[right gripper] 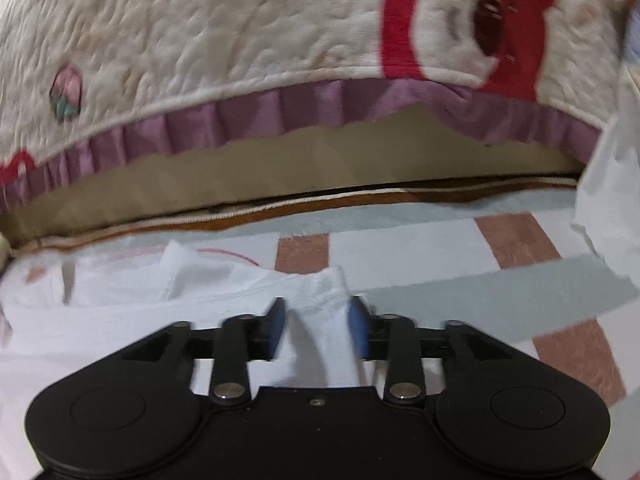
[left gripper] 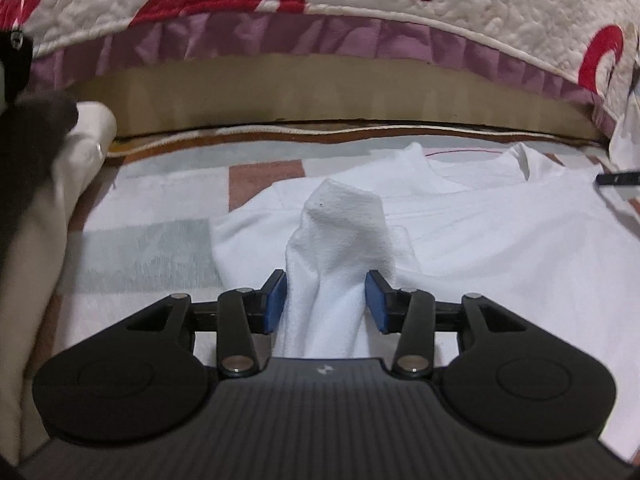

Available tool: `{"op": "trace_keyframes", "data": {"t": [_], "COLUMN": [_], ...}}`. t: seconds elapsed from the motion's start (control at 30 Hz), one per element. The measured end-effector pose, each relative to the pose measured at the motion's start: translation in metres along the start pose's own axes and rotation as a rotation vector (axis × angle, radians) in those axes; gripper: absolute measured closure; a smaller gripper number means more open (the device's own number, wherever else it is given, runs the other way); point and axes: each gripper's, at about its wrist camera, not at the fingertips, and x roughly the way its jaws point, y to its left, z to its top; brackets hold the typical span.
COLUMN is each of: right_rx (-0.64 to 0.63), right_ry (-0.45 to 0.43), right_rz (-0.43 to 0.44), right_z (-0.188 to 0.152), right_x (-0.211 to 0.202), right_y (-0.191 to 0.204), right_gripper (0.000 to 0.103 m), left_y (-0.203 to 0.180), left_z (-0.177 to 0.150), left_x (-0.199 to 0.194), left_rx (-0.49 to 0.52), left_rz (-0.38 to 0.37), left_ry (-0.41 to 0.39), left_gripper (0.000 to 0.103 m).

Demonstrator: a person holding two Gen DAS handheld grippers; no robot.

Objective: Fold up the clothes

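Nearest us, left gripper point(left gripper: 325, 300) has a bunched fold of the white shirt point(left gripper: 500, 240) standing between its blue pads point(left gripper: 275, 304), w/ gaps both sides, so we judge it open, not clamping. Right gripper point(right gripper: 318, 326) likewise straddles a shirt corner at 12 o'clock, pads apart. Risk: if we lift before closing, cloth slips out & the fold collapses. Both grippers sit low, pointing fwd over the striped mat point(right gripper: 460, 288). Farthest, the quilt point(right gripper: 240, 40) hangs at 12.

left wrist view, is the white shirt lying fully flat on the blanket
No, a bunched peak of the white shirt rises up between the fingers of the left gripper, above the striped blanket.
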Motion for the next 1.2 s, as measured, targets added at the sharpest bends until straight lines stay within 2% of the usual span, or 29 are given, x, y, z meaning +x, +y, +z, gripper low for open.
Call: {"op": "trace_keyframes", "data": {"t": [0.1,0.13,0.17,0.3,0.43,0.47,0.5,0.53,0.6,0.67,0.73,0.8,0.9,1.07,1.2], "right_rx": [-0.036,-0.047,-0.059,-0.085,0.062,0.101,0.141,0.171,0.212,0.257,0.265,0.227,0.151,-0.114,-0.136], "right_ry": [-0.002,-0.003,-0.003,-0.004,0.013,0.017,0.020,0.026,0.021,0.003,-0.013,-0.006,0.019,0.091,0.066], "right_rz": [-0.016,-0.022,-0.027,-0.042,-0.014,-0.011,-0.008,-0.005,0.001,0.022,0.024,0.004,-0.029,-0.154,-0.160], "right_z": [0.002,0.003,0.003,0.007,0.011,0.011,0.011,0.011,0.009,0.010,0.012,0.014,0.016,0.015,0.016], "right_x": [0.003,0.004,0.005,0.009,0.008,0.009,0.009,0.009,0.008,0.005,0.003,0.003,0.006,0.017,0.016], "right_y": [0.007,0.010,0.012,0.019,0.002,-0.002,-0.006,-0.009,-0.010,-0.012,-0.014,-0.011,-0.006,0.019,0.016], "right_gripper": [0.058,0.068,0.095,0.095,0.093,0.093,0.093,0.093,0.095,0.095,0.095,0.095,0.093,0.084,0.083], "left_y": [0.004,0.006,0.007,0.014,0.022,0.025,0.027,0.029,0.030,0.031,0.037,0.043,0.044,0.044,0.045], "left_z": [-0.001,-0.001,-0.001,-0.001,-0.003,-0.004,-0.005,-0.005,-0.004,-0.003,-0.003,-0.003,-0.007,-0.010,-0.009], "left_x": [0.002,0.003,0.003,0.003,0.003,0.003,0.003,0.002,-0.010,-0.027,-0.029,-0.026,-0.017,-0.014,-0.009], "left_rx": [-0.004,-0.010,-0.019,-0.052,-0.083,-0.096,-0.102,-0.098,-0.091,-0.092,-0.139,-0.187,-0.185,-0.194,-0.203], "left_rz": [-0.004,-0.006,-0.010,-0.031,-0.057,-0.066,-0.072,-0.076,-0.089,-0.065,-0.047,-0.046,-0.033,-0.029,-0.033], "left_ry": [0.003,0.004,0.005,0.004,-0.001,-0.002,-0.006,-0.016,-0.085,-0.160,-0.154,-0.133,-0.115,-0.099,-0.079], "left_gripper": [0.058,0.057,0.056,0.056,0.056,0.061,0.071,0.099,0.099,0.099,0.099,0.099,0.099,0.099,0.099]}}
